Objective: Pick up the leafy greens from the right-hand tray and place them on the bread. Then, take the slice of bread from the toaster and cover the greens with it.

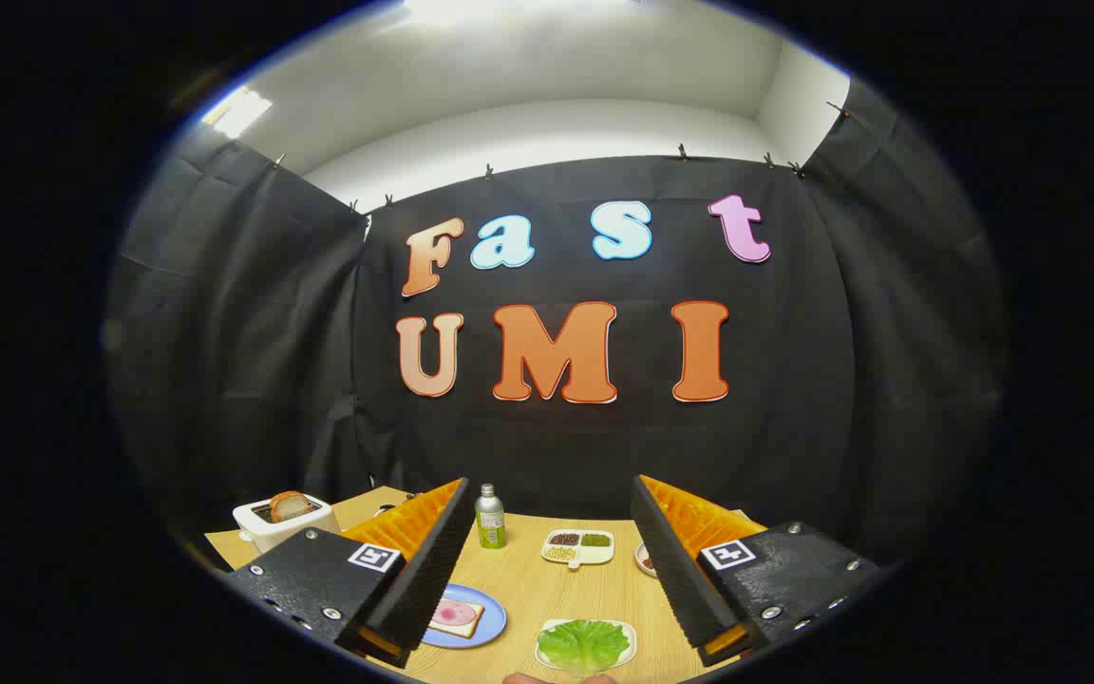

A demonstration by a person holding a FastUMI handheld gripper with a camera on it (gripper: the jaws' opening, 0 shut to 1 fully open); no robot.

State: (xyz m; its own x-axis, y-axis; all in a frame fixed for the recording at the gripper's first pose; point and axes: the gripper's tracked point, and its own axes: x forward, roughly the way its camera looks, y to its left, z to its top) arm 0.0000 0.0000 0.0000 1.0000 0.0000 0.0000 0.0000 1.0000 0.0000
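Between the spread fingers of the gripper (547, 560), at six o'clock, lie the leafy greens (584, 643) on their tray (544, 653); lower squarely and pinch the leaf's centre.

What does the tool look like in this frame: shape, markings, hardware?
The tool has two long wedge-shaped fingers with finely ribbed inner faces. Each sits on a dark, textured block with silver screws and a square black-and-white fiducial tag.
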